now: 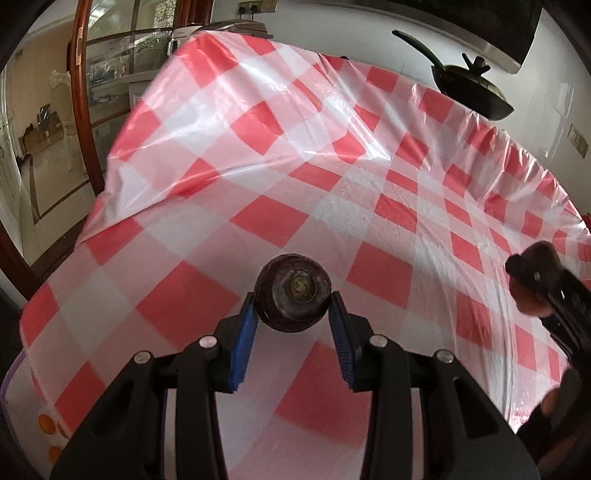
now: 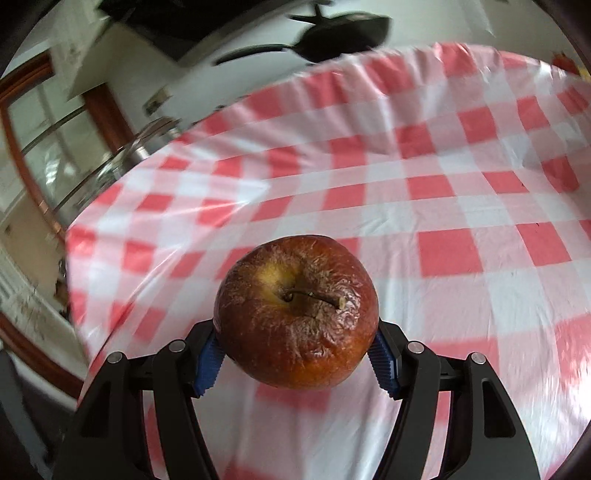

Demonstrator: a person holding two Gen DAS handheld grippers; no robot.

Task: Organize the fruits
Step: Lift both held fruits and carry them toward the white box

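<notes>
A home kitchen. Ahead of the tool lies a checked tablecloth (image 1: 295, 192). Beyond it, a lidded pan (image 1: 469, 88) and a wood-framed door (image 1: 81, 110).

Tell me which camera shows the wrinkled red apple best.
The right wrist view: the apple fills the centre, stem and shrivelled skin sharp, clamped in the right hand-held gripper. The left wrist view shows only that gripper's dark edge, blurred; the apple itself cannot be made out.

A wrinkled red apple (image 2: 297, 314), yellow around its stem, sits clamped between the blue ribbed pads (image 2: 208, 363) of the right gripper (image 2: 295, 360), stem facing the camera. Below and beyond it spreads a red-and-white checked tablecloth (image 2: 443, 206). At the far edge, a dark pan (image 2: 343, 35) appears blurred; a wooden-framed glass door (image 2: 48, 147) stands far left.
</notes>
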